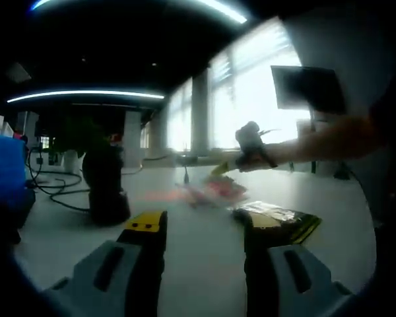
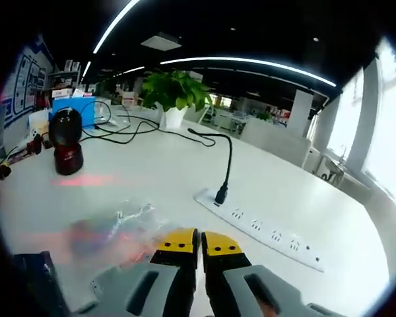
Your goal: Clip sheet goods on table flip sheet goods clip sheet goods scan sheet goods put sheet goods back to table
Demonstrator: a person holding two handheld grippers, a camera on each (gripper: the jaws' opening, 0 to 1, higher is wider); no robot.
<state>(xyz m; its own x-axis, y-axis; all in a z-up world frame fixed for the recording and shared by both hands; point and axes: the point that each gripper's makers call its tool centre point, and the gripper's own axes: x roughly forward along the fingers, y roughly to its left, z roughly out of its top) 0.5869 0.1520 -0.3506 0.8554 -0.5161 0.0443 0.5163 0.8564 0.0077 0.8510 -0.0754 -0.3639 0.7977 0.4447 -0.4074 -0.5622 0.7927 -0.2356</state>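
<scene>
Currently I log: left gripper (image 1: 201, 247) jaws spread over bench (image 1: 198, 264); right gripper (image 2: 199, 247) jaws pressed together beside clear packet (image 2: 115, 231); scanner (image 2: 67, 142) upright.

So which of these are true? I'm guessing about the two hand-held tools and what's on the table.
1. The left gripper has its jaws open. True.
2. The right gripper has its jaws spread wide. False: its yellow tips are closed together.
3. A white power strip lies on the table with a black cable plugged into it. True.
4. The box behind the scanner is green. False: it is blue.
5. A dark packet with yellow on it lies on the table ahead of the left gripper. True.
</scene>
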